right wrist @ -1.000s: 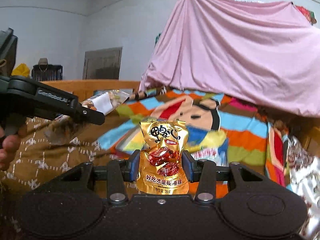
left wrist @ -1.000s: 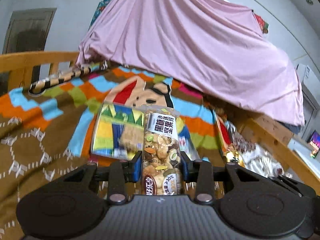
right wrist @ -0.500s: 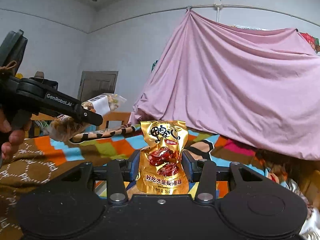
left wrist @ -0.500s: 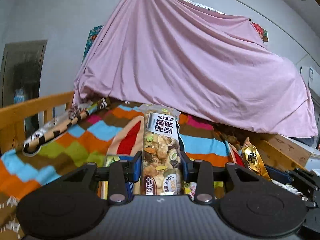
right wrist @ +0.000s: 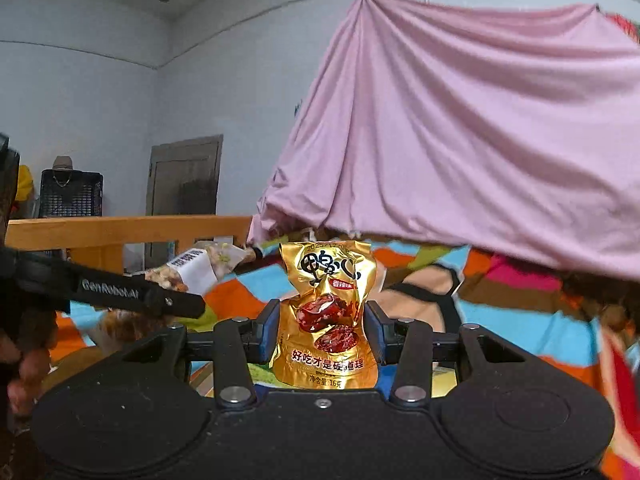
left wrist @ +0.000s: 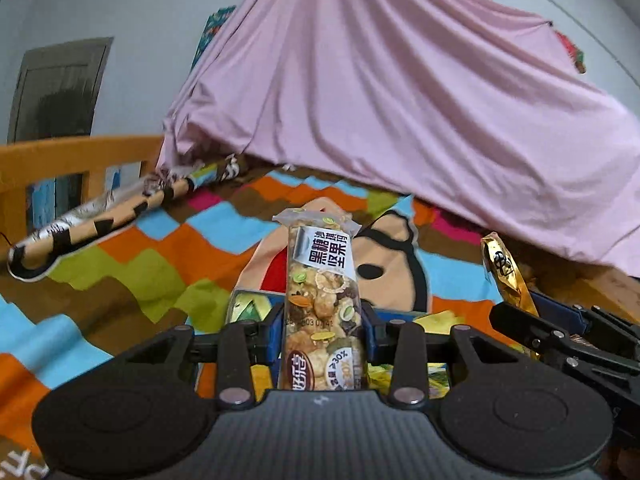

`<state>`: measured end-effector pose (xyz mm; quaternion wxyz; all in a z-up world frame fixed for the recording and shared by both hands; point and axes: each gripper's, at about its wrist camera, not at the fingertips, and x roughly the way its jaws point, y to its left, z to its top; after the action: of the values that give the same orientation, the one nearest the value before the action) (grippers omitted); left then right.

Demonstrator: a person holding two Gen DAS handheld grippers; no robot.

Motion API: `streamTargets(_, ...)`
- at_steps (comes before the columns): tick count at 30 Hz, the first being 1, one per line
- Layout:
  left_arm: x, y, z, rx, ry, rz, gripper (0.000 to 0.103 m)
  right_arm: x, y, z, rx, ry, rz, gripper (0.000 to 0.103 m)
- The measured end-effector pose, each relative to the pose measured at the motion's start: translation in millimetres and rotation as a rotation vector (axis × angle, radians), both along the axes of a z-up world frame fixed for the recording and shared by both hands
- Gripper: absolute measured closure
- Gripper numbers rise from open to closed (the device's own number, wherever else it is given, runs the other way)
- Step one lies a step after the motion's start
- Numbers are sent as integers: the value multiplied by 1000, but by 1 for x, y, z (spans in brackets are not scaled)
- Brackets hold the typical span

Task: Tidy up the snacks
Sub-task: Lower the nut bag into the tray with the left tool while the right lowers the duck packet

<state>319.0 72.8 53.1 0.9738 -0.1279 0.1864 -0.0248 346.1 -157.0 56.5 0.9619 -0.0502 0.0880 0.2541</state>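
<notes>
Gripping a clear nut bar packet (left wrist: 321, 304) upright, the left tool (left wrist: 322, 330) is clamped on it above the patchwork blanket (left wrist: 168, 256); its label reads "黑糖坚果".

Only the right wrist view shows the gold pouch (right wrist: 327, 312) face-on, pinched in the right tool (right wrist: 326, 330), printed "好吃才是硬道理" and "16克". That view also shows "GenRobot.AI" on the left tool's arm and a door (right wrist: 184, 176) beyond the blanket. The left view catches the pouch edge-on, right of the packet, under the pink sheet (left wrist: 400, 100).
</notes>
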Motion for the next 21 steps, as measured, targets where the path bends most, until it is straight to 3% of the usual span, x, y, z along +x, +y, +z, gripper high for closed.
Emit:
streamTargets(5, 29, 8, -34, -2, 53, 2, 62, 31, 16, -33, -19, 78, -4, 57)
streamTargets(12, 47, 3, -70, 69, 143, -45, 62, 52, 25, -74, -81, 172, -21, 57)
streamTargets(21, 58, 3, -94, 64, 222, -51, 62, 64, 28, -101, -88, 247, -35, 57)
